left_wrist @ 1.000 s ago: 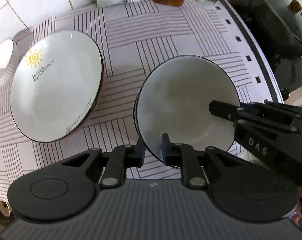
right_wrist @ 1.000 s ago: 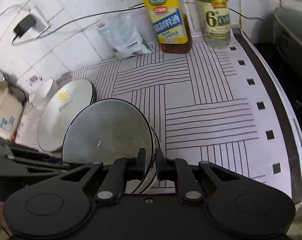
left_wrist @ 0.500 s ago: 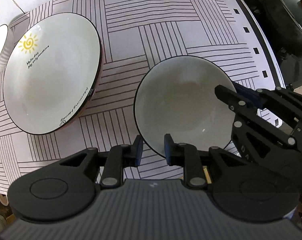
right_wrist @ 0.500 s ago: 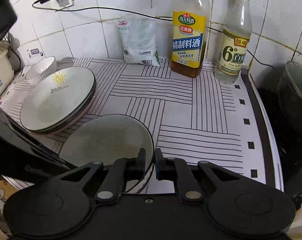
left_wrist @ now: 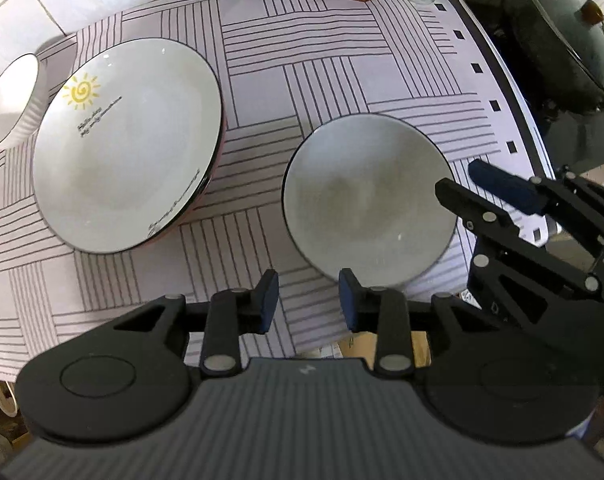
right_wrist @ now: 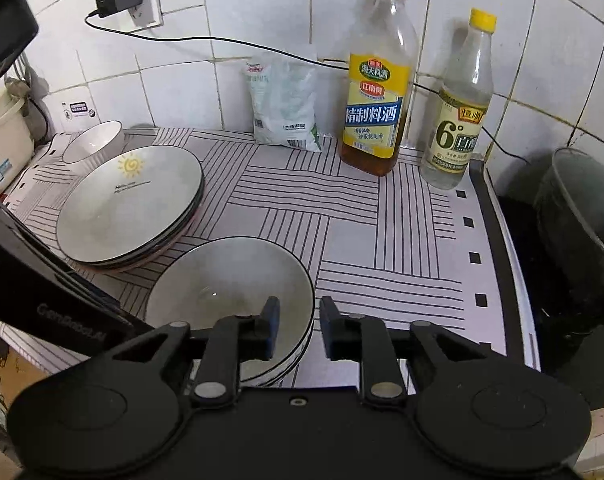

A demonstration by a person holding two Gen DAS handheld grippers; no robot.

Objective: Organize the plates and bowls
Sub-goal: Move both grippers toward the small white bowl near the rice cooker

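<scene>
Striped mat [left_wrist: 342, 80]: white black-rimmed bowl [left_wrist: 366, 200]

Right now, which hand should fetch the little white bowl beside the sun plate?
Probably left. Both jaws have just been opening: the left gripper is empty, the right gripper straddles the big bowl's rim. The little bowl sits past the plates on the left gripper's side, farther from the right.

The striped counter mat [right_wrist: 342, 216] carries stacked plates [right_wrist: 130, 204], bowls [right_wrist: 230, 280], two bottles [right_wrist: 376, 80] and a bag [right_wrist: 284, 108].
</scene>
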